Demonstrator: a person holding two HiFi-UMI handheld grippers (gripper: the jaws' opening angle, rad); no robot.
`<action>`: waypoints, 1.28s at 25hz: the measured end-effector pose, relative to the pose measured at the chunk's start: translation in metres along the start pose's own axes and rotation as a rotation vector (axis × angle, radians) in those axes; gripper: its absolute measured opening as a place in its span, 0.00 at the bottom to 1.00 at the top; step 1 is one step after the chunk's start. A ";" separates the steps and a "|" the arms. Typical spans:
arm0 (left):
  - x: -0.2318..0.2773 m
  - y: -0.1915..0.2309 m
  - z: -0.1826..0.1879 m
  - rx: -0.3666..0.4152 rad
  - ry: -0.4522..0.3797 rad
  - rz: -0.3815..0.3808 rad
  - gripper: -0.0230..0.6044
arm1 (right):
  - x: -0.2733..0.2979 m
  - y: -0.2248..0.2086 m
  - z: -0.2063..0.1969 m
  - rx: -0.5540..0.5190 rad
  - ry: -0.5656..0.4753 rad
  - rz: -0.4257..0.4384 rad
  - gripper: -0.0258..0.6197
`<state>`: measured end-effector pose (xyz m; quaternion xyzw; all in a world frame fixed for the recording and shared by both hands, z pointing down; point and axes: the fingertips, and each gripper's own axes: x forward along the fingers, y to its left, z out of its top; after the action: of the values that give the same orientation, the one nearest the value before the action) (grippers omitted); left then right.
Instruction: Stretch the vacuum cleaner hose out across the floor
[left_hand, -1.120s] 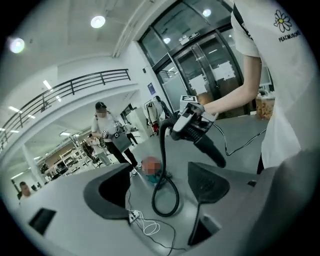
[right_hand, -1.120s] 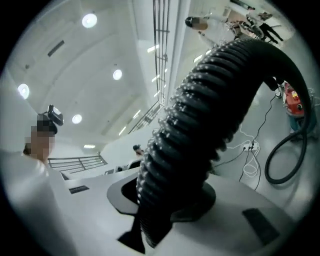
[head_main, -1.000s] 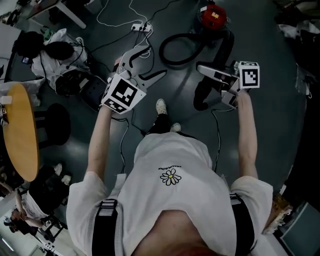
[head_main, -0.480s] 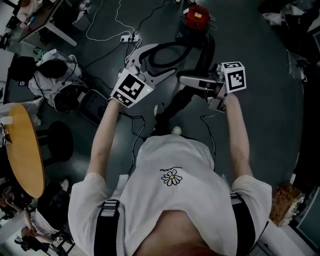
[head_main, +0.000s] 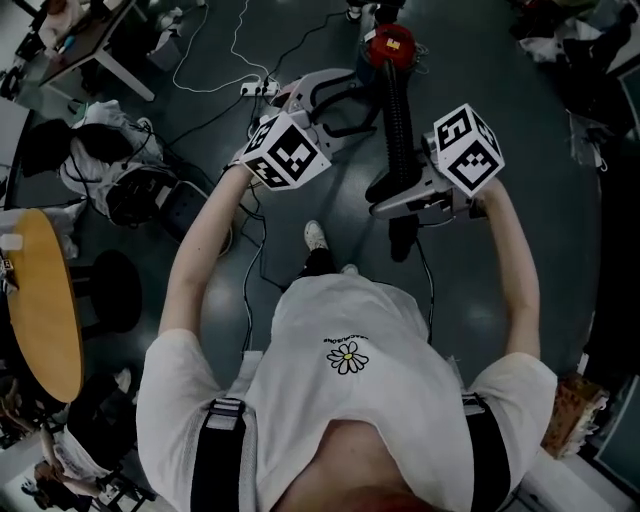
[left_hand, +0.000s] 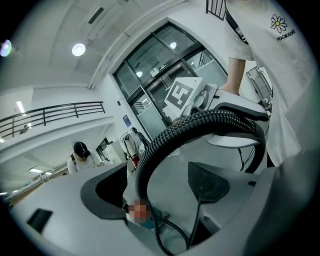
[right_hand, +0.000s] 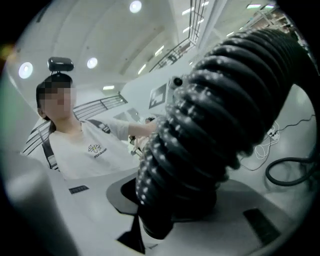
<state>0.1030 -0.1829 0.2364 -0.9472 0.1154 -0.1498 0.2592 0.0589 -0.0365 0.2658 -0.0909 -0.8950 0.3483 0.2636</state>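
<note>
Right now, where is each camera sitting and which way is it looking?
Head view: on the person's head, looking steeply down at the hose; shows the shirt, left gripper and right gripper.
Left gripper view: rides the left gripper, looking along its parted jaws, hose looped between; shirt at the edge.
Right gripper view: rides the right gripper, facing the person; jaws clamp the hose.
Shared: both gripper views show hose and shirt.

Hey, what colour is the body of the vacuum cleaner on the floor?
The vacuum cleaner body is red, with some yellow on top. The head view shows it best.
</note>
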 end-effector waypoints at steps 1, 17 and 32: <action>0.004 0.002 0.007 0.000 -0.022 -0.016 0.62 | 0.000 0.007 -0.006 -0.013 0.071 -0.005 0.24; 0.061 -0.041 0.039 0.179 0.098 -0.496 0.54 | -0.011 0.063 -0.047 -0.087 0.327 -0.072 0.25; -0.054 -0.153 0.016 0.141 0.535 -0.874 0.31 | -0.074 -0.001 -0.166 -0.380 0.953 -0.622 0.25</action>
<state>0.0802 -0.0314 0.2911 -0.8159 -0.2391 -0.4883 0.1970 0.2107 0.0325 0.3393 -0.0164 -0.7095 0.0096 0.7044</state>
